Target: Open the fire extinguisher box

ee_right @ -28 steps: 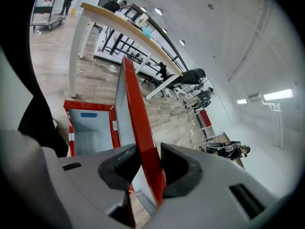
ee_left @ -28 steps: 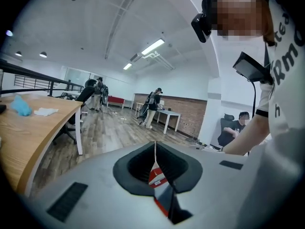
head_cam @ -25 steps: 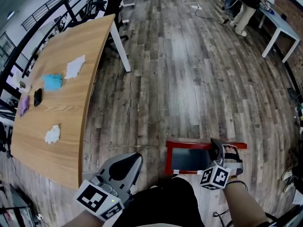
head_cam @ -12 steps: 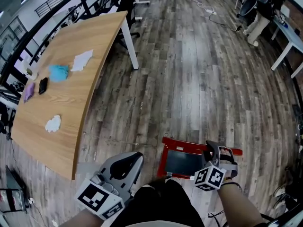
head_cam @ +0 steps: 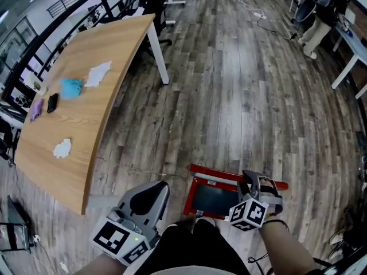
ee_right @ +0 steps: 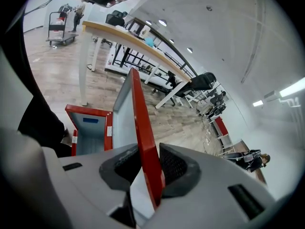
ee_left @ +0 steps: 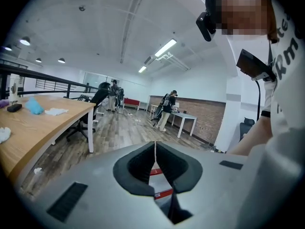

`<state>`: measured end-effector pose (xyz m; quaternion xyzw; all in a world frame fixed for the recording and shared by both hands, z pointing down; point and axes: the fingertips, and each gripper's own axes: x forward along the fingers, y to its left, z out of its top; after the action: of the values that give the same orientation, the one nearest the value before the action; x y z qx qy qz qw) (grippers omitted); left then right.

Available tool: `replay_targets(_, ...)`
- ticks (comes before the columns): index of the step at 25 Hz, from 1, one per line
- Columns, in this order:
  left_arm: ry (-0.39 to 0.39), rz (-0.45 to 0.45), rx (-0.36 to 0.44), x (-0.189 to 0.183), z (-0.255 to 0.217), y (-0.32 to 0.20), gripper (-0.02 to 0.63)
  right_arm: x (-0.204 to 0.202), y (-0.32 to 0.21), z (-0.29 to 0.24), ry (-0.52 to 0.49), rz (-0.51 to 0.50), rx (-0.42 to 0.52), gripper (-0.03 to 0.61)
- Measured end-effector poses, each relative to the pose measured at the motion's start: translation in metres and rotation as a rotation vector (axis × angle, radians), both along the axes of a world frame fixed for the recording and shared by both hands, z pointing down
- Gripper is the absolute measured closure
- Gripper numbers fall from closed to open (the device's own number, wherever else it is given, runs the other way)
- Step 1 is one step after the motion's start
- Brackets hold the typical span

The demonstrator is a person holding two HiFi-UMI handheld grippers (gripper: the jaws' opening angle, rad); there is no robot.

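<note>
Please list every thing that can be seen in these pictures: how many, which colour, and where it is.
fire extinguisher box: one, red, on the floor by the person's feet, open
door: one, red-edged, swung away from the box opening
table: one, light wood, left
crumpled cloths: two, white, on the table
cloth: one, blue, on the table
flat object: one, black, on the table
small item: one, purple, beside the flat object
desk: one, white, far right
bystander: one, near the desk
floor: grey-brown planks
right claw: grey, shut on the door's edge
left claw: grey, shut, empty
</note>
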<state>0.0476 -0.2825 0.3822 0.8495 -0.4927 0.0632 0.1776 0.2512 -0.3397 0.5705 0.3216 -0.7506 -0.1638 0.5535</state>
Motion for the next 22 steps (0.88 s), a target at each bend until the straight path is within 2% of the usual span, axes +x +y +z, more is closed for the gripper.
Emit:
replay_targets(8,0.008,-0.032,0.007,0.019,-0.003,-0.017,0.603,0.003,-0.020,0.005,-0.025,-0.030,-0.055,0.474)
replay_targets(22,-0.020,-0.145,-0.022,0.011,-0.002,-0.014,0.603,0.007,-0.041,0.012,-0.065,-0.098,-0.112,0.474)
